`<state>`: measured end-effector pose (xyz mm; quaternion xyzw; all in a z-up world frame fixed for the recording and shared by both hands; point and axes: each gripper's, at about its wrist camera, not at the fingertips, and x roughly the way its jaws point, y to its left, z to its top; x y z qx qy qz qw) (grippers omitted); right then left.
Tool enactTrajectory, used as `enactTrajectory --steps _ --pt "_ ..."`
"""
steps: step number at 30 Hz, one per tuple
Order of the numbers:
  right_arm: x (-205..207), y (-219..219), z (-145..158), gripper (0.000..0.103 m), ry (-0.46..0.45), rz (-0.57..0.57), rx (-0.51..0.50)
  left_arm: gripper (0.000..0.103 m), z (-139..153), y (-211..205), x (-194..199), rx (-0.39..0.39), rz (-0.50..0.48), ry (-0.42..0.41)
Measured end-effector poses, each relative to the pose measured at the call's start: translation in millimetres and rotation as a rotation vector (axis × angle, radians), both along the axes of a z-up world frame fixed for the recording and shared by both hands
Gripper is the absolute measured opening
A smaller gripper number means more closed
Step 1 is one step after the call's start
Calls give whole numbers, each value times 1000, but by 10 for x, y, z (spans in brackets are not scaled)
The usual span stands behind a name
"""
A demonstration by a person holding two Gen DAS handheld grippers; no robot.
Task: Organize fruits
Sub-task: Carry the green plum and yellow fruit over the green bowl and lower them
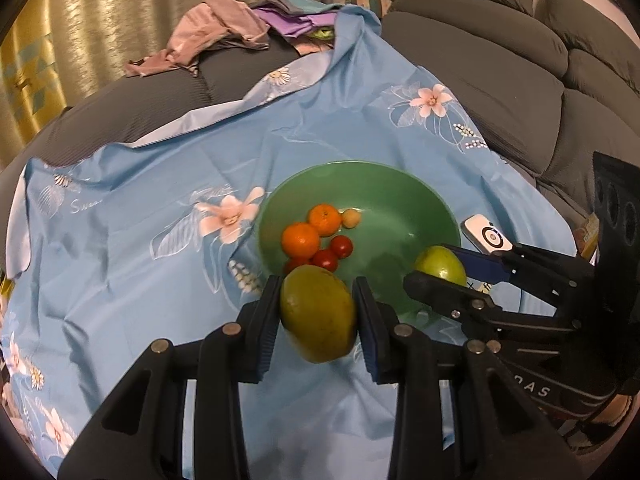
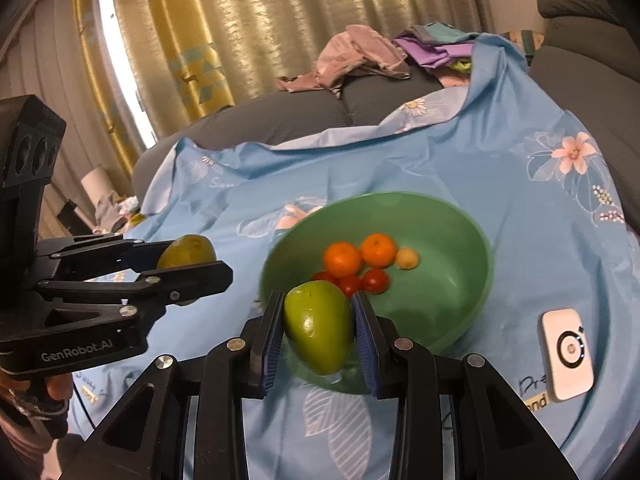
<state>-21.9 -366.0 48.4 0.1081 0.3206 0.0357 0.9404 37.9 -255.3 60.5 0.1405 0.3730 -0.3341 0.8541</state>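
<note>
Now left gripper (image 1: pixel 316 312) clamps a yellow-green mango (image 1: pixel 318 314) at six o'clock of the green bowl (image 1: pixel 400 184), right gripper (image 2: pixel 316 328) clamps a green mango (image 2: pixel 318 326) over its near rim.

I count two mangoes (image 1: pixel 318 314) (image 2: pixel 318 326), two oranges (image 1: pixel 301 240) (image 1: pixel 325 220), three tomatoes (image 1: pixel 341 246), one pale small fruit (image 1: pixel 352 216) at the bowl's (image 1: pixel 400 184) twelve o'clock.

Third tomato (image 1: pixel 294 266) mostly hidden behind the yellow-green mango (image 1: pixel 318 314) in left wrist view. Green bowl (image 2: pixel 472 240) near rim blurred in right wrist view. White device (image 1: pixel 486 236) partly covered by the right gripper (image 1: pixel 434 270). Print under the device cut off.
</note>
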Motion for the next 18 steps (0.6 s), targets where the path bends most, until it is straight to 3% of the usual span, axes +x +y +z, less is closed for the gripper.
enactTrajectory --steps 18 --pt "208 -235 -106 36 42 -44 -39 36 -269 -436 259 82 -50 37"
